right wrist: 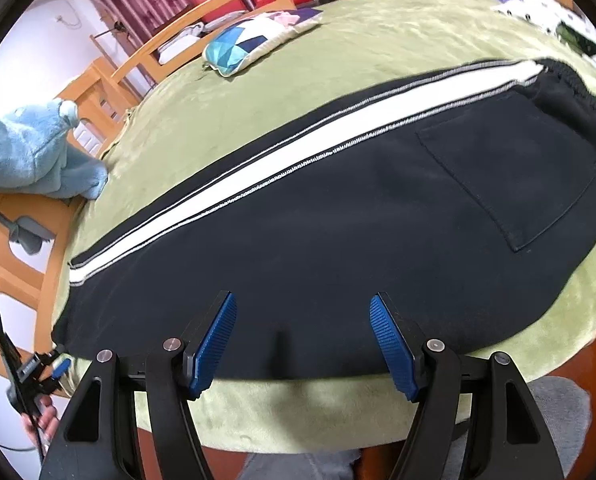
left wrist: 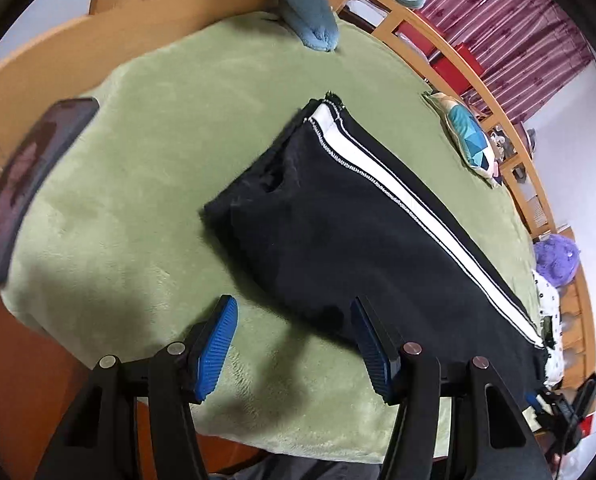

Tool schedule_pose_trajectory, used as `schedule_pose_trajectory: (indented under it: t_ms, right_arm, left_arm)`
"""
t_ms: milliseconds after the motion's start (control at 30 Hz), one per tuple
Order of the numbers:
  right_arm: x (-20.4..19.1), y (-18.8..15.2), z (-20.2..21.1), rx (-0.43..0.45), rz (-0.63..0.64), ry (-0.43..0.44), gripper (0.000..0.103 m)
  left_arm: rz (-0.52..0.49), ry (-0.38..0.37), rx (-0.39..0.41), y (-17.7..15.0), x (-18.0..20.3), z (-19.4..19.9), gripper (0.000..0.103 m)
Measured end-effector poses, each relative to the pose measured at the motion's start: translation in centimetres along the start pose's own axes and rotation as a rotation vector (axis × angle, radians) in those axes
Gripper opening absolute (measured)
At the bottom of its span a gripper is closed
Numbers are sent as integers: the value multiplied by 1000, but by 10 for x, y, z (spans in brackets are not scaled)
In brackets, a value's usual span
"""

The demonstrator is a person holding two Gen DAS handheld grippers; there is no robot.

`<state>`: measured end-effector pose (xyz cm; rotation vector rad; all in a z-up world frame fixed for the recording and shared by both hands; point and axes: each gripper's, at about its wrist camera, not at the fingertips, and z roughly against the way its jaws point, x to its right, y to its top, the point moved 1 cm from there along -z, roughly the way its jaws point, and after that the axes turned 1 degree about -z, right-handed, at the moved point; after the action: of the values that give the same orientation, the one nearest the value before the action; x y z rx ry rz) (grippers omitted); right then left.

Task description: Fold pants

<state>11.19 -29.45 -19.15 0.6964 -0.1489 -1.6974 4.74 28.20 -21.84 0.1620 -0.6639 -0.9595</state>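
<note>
Black pants (left wrist: pixel 338 232) with a white side stripe lie folded lengthwise on the green blanket (left wrist: pixel 157 128). In the right wrist view the pants (right wrist: pixel 338 232) run from the leg ends at the left to the waistband and back pocket at the right. My left gripper (left wrist: pixel 293 344) hovers open over the blanket at the pants' near edge, its right pad (left wrist: pixel 372 348) over the black cloth, with nothing gripped. My right gripper (right wrist: pixel 302 340) stands open above the near long edge of the pants, its pads apart and off the cloth. The left gripper (right wrist: pixel 57 366) also shows at the lower left, held by a hand.
A blue plush toy (left wrist: pixel 314 12) sits at the blanket's far end and a patterned cushion (right wrist: pixel 253 36) near the far side. A dark flat object (left wrist: pixel 29 176) lies at the left edge. A purple plush (left wrist: pixel 556 256) and wooden rails (left wrist: pixel 514 168) stand beyond.
</note>
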Motion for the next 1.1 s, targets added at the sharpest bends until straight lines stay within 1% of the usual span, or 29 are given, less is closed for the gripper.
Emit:
schedule_pose_trajectory:
  t_ms: [67,100,167,233,333,433,500,533,600,667,733,833,933,1000,1100]
  right_arm:
    - [-1,-3,10,28,25,2,70]
    - [0,-5,14,36,30,6,70]
    - [4,-8,19,40,26,9,70]
    - [8,-12,22,39,16,13,70]
    - [17,-19,30,52,10,7,70]
    - [27,-24,36,69,1,-6,70]
    - [32,-25,37,83,-10,-11,70]
    - [34,-24,37,85,-17,-17,69]
    - [37,-22,37,87,-18,-22,66]
    - [37,-19,38,83,1,-31,65]
    - [35,-15,40,93,33,-53,65]
    - [33,-12,46,120,75,-83,65]
    - [39,-12,54,153,79,-87,65]
    - [45,-13,60,171,66,-71,64]
    - [56,-13,66,169,50,-40,64]
  left_arm:
    - [-1,38,22,4,-2,-7,57]
    - [11,44,24,6,-4,-10,57]
    - [61,30,35,14,-12,-22,57]
    - [82,33,48,22,-14,-30,56]
    - [84,56,66,29,-10,-39,55]
    - [98,87,91,32,-7,-42,50]
    - [79,118,93,33,-5,-40,40]
    - [63,133,94,33,-3,-37,37]
    - [60,111,88,34,0,-29,17]
    - [46,99,95,37,8,-19,15]
    - [-10,96,122,40,25,-5,13]
    - [-109,83,173,40,69,16,13]
    - [-227,16,195,34,128,32,13]
    - [-290,-32,189,27,164,36,13]
    - [-397,-108,169,9,226,38,13]
